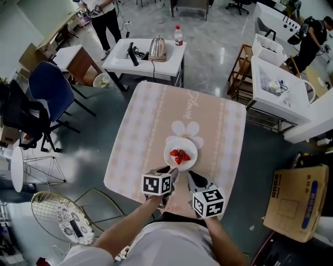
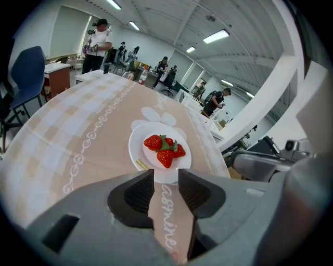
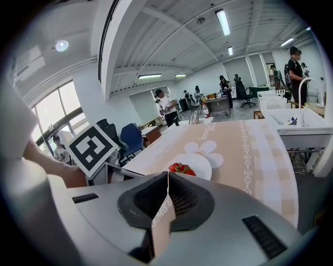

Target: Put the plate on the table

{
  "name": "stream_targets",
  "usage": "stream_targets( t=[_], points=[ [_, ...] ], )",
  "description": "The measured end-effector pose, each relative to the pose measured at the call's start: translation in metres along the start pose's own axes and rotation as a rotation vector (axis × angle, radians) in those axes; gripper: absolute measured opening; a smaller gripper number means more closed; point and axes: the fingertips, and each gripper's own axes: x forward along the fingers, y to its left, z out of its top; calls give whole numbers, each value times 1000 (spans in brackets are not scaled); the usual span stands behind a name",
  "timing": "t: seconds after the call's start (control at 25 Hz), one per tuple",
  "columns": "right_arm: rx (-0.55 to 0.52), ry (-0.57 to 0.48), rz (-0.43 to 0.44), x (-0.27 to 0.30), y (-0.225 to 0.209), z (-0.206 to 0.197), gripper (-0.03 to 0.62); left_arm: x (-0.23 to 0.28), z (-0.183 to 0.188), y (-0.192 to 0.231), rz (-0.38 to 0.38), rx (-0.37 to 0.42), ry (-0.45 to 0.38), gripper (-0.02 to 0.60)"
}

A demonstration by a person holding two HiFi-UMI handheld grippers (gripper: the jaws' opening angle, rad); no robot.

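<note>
Task is looking essentially done: the plate (image 1: 189,146) is sitting flat on the table (image 1: 136,130), toward the near edge and roughly centred, partly overlapping the white flower print (image 1: 186,129) on the cloth, with the strawberries (image 1: 180,156) piled in its middle. The left gripper (image 2: 166,174) is standing wide. Its jaws are framing the plate's near rim, but the pads are not pressing on it, so nothing is being held. The right gripper (image 3: 167,175) is sitting with its tips together and empty, just beside the plate's near-right side. What is probably left is only backing both grippers away from the rim without nudging it. The left one is the risk, since its tips are hanging right at the plate edge. Nothing else is lying on the tablecloth, so nothing is blocking the plate or the way out. Around the table, a white side table beyond the far edge is carrying a kettle (image 1: 157,48) and a bottle (image 1: 178,35). A blue chair (image 1: 49,88) is standing off to the left and a cardboard box (image 1: 294,200) is lying on the floor to the right. A person (image 1: 104,15) is standing well apart at the far left.
</note>
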Motion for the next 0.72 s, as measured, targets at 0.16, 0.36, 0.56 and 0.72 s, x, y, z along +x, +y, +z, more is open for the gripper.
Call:
stream_targets(
  t=[0.16, 0.36, 0.56, 0.72],
  points=[
    [-13, -6, -8, -6, 7, 1, 6, -10, 2, -8, -23, 56, -50, 147],
    [-26, -20, -28, -17, 14, 3, 6, -24, 6, -26, -63, 140, -97, 142],
    [-41, -40, -54, -28, 23, 5, 6, -41, 8, -44, -91, 240, -149, 65],
    [-52, -59, -66, -38, 33, 5, 6, -57, 7, -56, -117, 270, -191, 40]
  ],
)
